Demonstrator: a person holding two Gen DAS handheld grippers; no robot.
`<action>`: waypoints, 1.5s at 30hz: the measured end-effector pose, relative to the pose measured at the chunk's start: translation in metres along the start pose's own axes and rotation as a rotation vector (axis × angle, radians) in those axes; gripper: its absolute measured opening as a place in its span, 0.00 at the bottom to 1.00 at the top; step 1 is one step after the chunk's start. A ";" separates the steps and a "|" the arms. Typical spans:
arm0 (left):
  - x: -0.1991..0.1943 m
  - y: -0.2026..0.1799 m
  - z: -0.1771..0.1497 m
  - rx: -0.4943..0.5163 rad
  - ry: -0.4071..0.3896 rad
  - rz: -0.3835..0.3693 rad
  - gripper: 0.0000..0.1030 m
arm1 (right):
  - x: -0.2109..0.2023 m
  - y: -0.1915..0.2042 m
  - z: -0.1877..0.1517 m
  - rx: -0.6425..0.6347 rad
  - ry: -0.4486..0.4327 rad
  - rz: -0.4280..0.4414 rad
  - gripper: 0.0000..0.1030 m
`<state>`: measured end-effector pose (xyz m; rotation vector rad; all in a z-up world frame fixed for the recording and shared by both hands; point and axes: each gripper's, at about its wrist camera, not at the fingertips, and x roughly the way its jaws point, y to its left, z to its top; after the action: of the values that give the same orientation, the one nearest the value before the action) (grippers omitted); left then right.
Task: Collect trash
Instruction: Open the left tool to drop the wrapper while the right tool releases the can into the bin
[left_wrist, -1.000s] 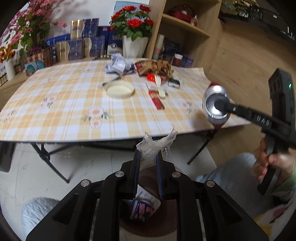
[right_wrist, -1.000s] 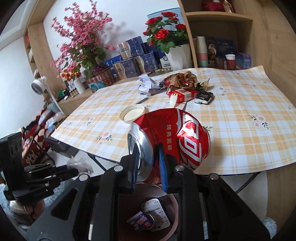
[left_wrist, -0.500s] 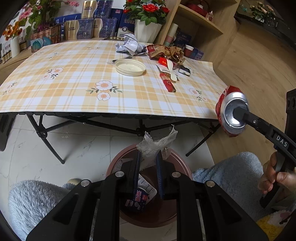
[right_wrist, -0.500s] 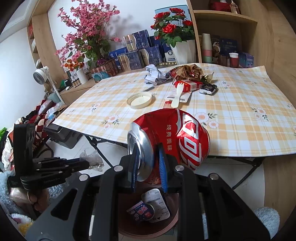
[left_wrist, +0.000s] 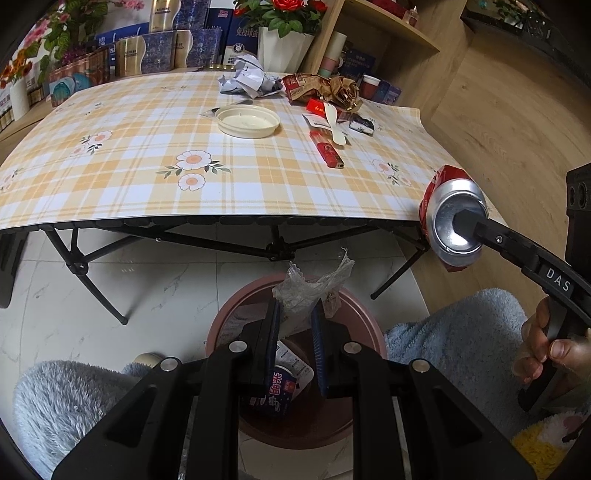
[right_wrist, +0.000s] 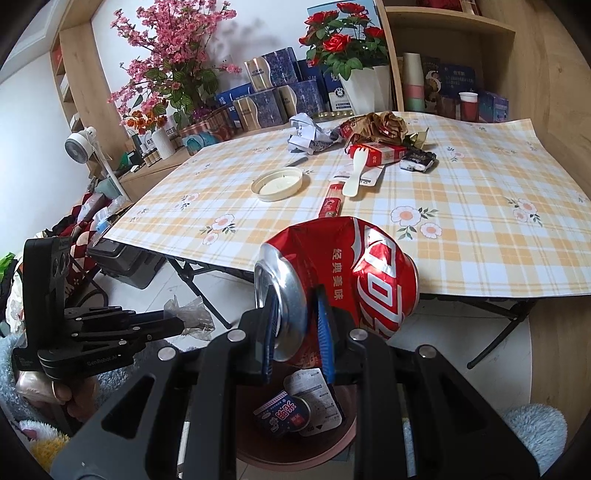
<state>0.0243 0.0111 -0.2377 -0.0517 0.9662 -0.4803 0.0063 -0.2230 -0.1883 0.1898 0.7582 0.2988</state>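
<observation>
Right gripper (right_wrist: 297, 328) clamped on crushed can (right_wrist: 343, 273), left gripper (left_wrist: 295, 325) pinching plastic wrapper (left_wrist: 310, 284), both above bin (left_wrist: 362, 317).

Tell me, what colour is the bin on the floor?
Dusty pink bin, clearest in the left wrist view.

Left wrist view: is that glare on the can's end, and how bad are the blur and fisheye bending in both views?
Left wrist view: yes, the crushed can shows a bright reflection on its silver end; table edge bows, corners go dark. Right wrist view: sharp, no motion blur; can's print readable, bin below is shadowed, frame edges curve.
</observation>
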 end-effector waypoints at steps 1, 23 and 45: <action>0.000 0.000 0.000 0.002 0.002 0.001 0.17 | 0.000 0.000 -0.001 0.002 0.000 0.001 0.22; -0.057 0.021 0.016 -0.056 -0.289 0.178 0.72 | 0.008 0.009 -0.006 -0.025 0.043 0.040 0.22; -0.046 0.044 0.014 -0.048 -0.260 0.267 0.94 | 0.041 0.041 -0.031 -0.105 0.223 0.088 0.22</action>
<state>0.0298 0.0669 -0.2052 -0.0271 0.7162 -0.1982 0.0044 -0.1684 -0.2258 0.0907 0.9540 0.4472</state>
